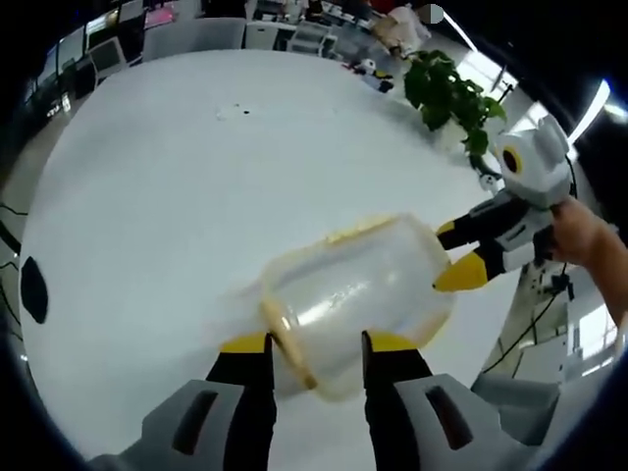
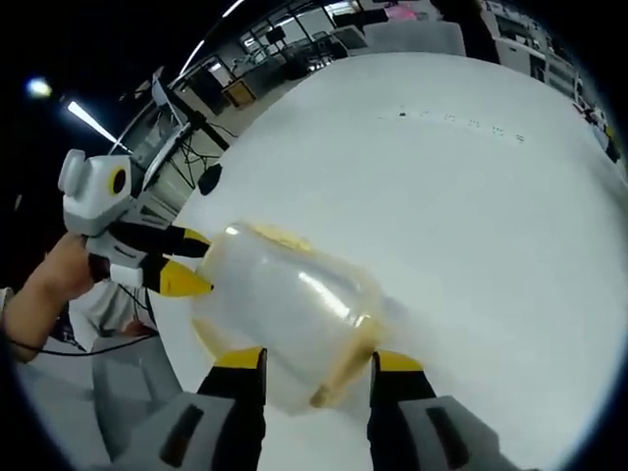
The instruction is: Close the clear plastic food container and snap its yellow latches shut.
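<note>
The container (image 1: 358,294) is held above the white table (image 1: 177,196), tipped on its side between the two grippers, which face each other across it. It appears blurred, so the lid seam and latches are hard to read; a yellow rim or latch strip (image 1: 289,343) is seen near the left gripper (image 1: 316,343), and a yellow edge (image 2: 343,368) near the right gripper (image 2: 316,361).

In the left gripper view, the left gripper's jaws stand apart on either side of the container's near end, their yellow tips against or just beside its wall. Whether they actually press it cannot be told. In the right gripper view, the right gripper's jaws are likewise spread around the opposite end, and a firm clamp cannot be confirmed there either.

The container is probably supported from both ends so that the lid can be squeezed home and kept aligned while a latch is reached. The tilt likely brings a latch toward one set of jaws. In each view the other gripper is seen beyond the container, held by a hand (image 1: 589,235), its yellow tips at the far end.

Judging by the blur, the latches cannot be said to be shut. A potted plant (image 1: 451,98) stands at the table's far edge, well apart.
</note>
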`<state>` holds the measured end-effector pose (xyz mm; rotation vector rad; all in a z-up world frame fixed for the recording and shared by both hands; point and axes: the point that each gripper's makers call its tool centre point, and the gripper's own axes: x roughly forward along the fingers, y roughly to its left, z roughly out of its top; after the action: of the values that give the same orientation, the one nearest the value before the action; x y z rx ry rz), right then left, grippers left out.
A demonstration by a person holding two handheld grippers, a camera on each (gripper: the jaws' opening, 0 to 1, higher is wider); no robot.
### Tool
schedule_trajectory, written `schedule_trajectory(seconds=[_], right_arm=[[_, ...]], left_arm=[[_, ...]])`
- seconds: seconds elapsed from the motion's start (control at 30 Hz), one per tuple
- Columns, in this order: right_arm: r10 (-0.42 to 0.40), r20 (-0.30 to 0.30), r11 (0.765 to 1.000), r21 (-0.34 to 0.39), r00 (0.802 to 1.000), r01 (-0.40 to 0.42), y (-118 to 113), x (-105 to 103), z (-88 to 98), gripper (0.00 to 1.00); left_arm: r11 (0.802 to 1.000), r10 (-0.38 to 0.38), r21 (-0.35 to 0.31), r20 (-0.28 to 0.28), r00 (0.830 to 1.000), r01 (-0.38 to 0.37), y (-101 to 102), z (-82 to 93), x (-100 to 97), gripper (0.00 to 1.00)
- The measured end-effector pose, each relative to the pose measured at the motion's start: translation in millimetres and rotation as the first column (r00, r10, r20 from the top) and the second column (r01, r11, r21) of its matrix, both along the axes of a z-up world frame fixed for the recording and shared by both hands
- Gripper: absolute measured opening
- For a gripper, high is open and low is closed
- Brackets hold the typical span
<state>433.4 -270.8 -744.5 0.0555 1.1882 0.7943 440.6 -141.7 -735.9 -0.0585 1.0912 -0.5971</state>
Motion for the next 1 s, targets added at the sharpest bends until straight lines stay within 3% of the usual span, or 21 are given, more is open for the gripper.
schedule_trajectory(seconds=[0.23, 0.27, 0.3, 0.33, 0.37, 1.0], right_arm=[[0.005, -0.016, 1.0, -0.007, 1.0, -0.006, 0.9, -0.2, -0.6, 0.36], [-0.012, -0.056, 1.0, 0.026, 0.998, 0.014, 7.2, -4.6, -0.2, 0.33], [-0.045, -0.099, 0.999, -0.016, 0.994, 0.043, -4.2, -2.8, 1.4, 0.33], [0.015, -0.061, 1.0, -0.016, 0.998, -0.016, -2.0, -4.2, 0.2, 0.33], [-0.012, -0.038, 1.0, -0.015, 0.999, 0.012, 2.6, -3.0, -0.8, 0.33], [-0.015, -0.01, 1.0, -0.019, 1.0, 0.015, 3.0, -0.7, 2.1, 0.38]], left_arm=[[0.999, 0.024, -0.031, -0.01, 1.0, -0.025, -2.2, -0.8, 1.7, 0.28], [0.997, 0.054, -0.045, -0.022, 0.998, -0.055, -4.0, -2.7, 1.3, 0.27], [0.998, 0.067, -0.017, -0.053, 0.996, -0.068, -0.1, -4.4, -4.6, 0.27], [0.999, 0.045, -0.012, -0.034, 0.998, -0.045, -3.1, -2.4, -5.4, 0.26], [0.999, 0.035, -0.004, -0.029, 0.999, -0.035, -4.1, -2.2, -6.3, 0.27], [0.998, 0.036, -0.042, -0.03, 0.999, -0.037, -0.8, -0.5, 4.2, 0.31]])
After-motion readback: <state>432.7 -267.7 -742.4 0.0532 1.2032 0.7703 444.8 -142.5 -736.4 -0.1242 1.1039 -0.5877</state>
